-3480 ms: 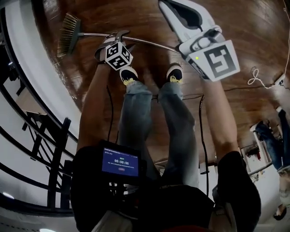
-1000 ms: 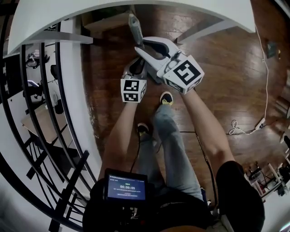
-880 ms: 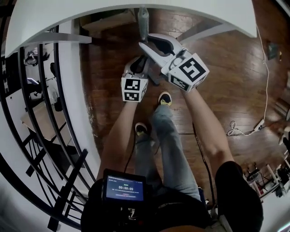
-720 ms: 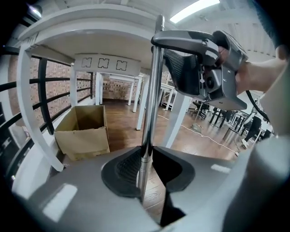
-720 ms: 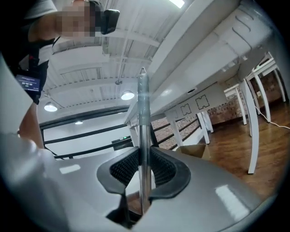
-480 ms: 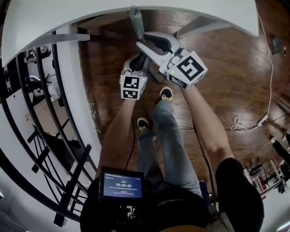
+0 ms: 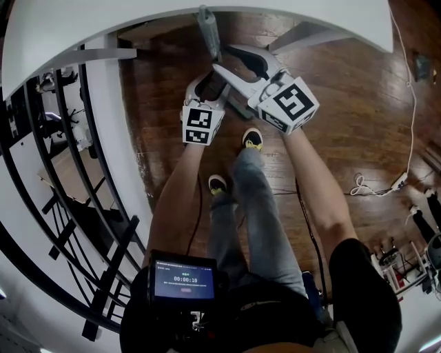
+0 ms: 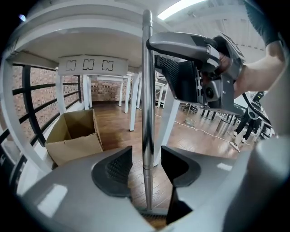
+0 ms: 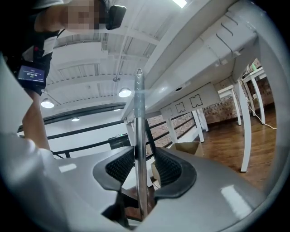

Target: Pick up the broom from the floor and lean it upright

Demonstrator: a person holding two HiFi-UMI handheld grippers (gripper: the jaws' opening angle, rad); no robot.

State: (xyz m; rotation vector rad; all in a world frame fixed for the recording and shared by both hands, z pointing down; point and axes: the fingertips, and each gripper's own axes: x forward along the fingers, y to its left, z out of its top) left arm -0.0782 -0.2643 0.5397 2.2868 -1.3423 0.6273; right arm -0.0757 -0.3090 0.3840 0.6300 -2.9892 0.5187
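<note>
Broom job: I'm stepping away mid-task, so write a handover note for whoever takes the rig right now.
Right gripper: fingers closed on the broom handle, high up, holding it.
Left gripper: fingers open around the handle lower down, not touching it.
Broom head is on the wooden floor; the handle is vertical, its top by the white table.
Done: broom is off the floor and upright.
Left: rest it against the table and let go. Whether it already touches can't be told.

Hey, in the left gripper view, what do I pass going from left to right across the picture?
Black railing → cardboard box → broom handle → person's forearm.
</note>
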